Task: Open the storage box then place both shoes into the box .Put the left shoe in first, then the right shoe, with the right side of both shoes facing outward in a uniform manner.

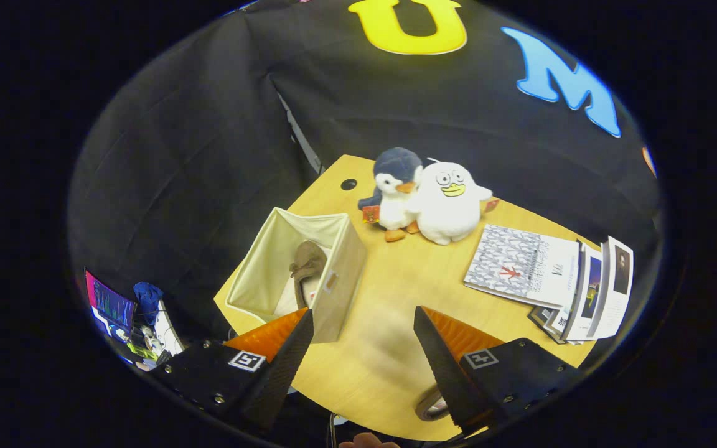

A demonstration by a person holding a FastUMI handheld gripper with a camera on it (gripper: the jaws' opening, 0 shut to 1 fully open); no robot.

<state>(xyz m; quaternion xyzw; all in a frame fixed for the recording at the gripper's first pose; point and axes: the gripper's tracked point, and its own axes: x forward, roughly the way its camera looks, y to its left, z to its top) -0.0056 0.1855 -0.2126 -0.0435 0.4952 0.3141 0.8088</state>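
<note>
Gripper point(363, 348) released with fingers spread on nothing above the table point(389, 292), storage box point(346, 274) open at ten o'clock with one shoe point(306, 264) inside, likely second-shoe step, next calling for descent onto partly hidden shoe point(431, 407) at five o'clock.

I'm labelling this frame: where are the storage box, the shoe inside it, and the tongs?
storage box point(347, 274): gripper view, on its outer side wall.
shoe point(306, 262): gripper view, on its upper, inside the box.
tongs point(363, 322): gripper view, midway between the open tips, holding nothing.
</note>
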